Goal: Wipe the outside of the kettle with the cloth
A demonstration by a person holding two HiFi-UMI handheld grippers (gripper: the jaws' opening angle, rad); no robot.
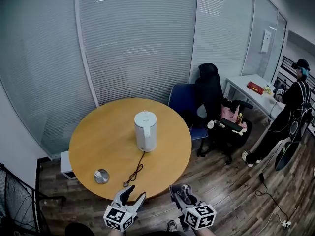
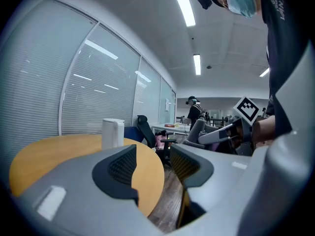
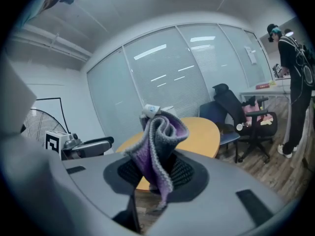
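Observation:
A white kettle (image 1: pixel 145 131) stands upright near the middle of a round wooden table (image 1: pixel 98 136); its dark cord (image 1: pixel 137 171) trails toward the near edge. In the left gripper view the kettle (image 2: pixel 113 133) shows far off beyond the jaws. My left gripper (image 1: pixel 132 194) (image 2: pixel 153 161) hovers just off the table's near edge, open and with nothing between its jaws. To its right, my right gripper (image 1: pixel 182 193) (image 3: pixel 157 173) is shut on a bunched purple and grey cloth (image 3: pixel 160 141), which stands up out of the pads and hides most of the kettle in that view.
A small round metal disc (image 1: pixel 101 176) lies near the table's front left edge. A blue chair (image 1: pixel 184 102) and a black office chair (image 1: pixel 216 107) stand behind the table on the right. A person (image 1: pixel 290 117) stands by a white desk (image 1: pixel 251 90). A fan (image 1: pixel 15 205) is at lower left.

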